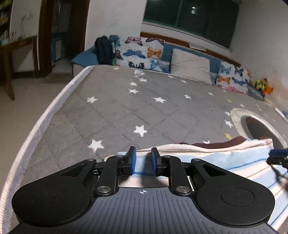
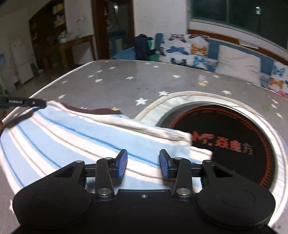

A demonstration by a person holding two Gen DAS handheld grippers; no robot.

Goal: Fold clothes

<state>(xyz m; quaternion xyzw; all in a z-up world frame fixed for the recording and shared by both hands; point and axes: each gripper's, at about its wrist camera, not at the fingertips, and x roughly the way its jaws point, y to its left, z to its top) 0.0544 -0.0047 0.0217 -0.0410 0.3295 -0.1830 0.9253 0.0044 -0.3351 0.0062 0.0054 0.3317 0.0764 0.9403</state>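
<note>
Left wrist view: the left claw [image 1: 143, 153] is held low over the near left corner of a folded garment [image 1: 216, 162], light blue with white bands and thin dark stripes. Its blue pads [image 1: 132, 160] are set close together with only a narrow gap left between them. The edge of the cloth is seen right at the pads, but whether it is pinched cannot be told. The garment is spread on the near right part of a tabletop [image 1: 108, 111] covered in grey quilted fabric printed with white stars. A brown layer [image 1: 225, 143] is seen along its far edge. At the right edge of this view the tip of the right claw [image 1: 277, 156] is seen over the same garment.

In the right wrist view the pads of the right claw are held well apart, released, above the near right end of the garment, and the cloth is not pressed by either pad. Just right of the garment a round opening [image 2: 225, 136] is cut in the cover, edged in white cord, and a black disc with orange lettering is shown in it. The right end of the garment is laid over its left rim.

Butterfly-print cushions [image 1: 142, 52] and a plain grey pillow [image 1: 189, 63] are lined up along the far side, under a dark window [image 1: 189, 16].
</note>
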